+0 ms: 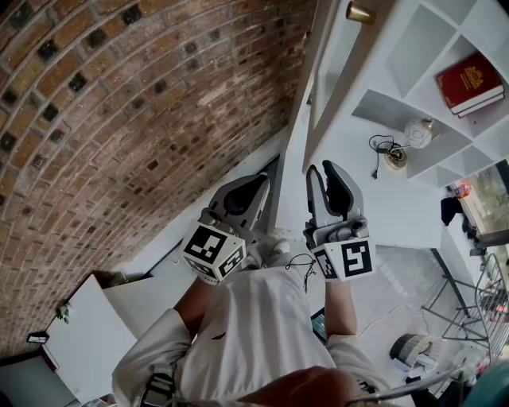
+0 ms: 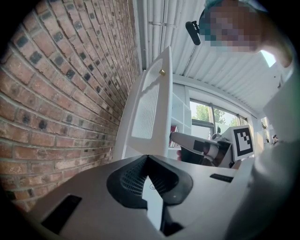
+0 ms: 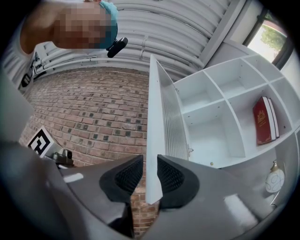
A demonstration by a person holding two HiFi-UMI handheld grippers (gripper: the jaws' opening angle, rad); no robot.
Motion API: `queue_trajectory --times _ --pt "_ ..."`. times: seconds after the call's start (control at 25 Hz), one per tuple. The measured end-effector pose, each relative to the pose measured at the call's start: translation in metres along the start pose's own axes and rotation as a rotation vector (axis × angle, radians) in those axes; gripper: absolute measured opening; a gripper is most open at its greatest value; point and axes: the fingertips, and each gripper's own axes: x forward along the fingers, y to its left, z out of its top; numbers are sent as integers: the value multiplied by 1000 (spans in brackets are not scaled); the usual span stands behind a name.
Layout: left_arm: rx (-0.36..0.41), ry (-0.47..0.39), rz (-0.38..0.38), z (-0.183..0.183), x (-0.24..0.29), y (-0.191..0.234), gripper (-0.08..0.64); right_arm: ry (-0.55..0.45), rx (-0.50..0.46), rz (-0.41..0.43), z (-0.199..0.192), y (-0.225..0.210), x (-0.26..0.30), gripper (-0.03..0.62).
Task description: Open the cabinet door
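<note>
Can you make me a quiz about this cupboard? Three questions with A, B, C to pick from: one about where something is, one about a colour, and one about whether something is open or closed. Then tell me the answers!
1. Where is the red book?
A. under a bed
B. in a compartment of the white cabinet
C. on a chair

2. What colour is the knob on the cabinet door?
A. gold
B. blue
C. black

3. How is the cabinet door?
A. shut flat
B. taken right off
C. swung open

Answers:
1 B: the book sits inside one of the cabinet's square compartments.
2 A: the little round knob shines gold against the white door.
3 C: the door stands out from the cabinet, so the compartments behind it are in plain sight.
</note>
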Motion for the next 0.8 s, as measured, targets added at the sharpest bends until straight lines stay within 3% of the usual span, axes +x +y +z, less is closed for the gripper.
queue_trajectory --times 0.8 --pt "25 -29 18 8 -7 -1 9 39 -84 -127 7 -44 -45 75"
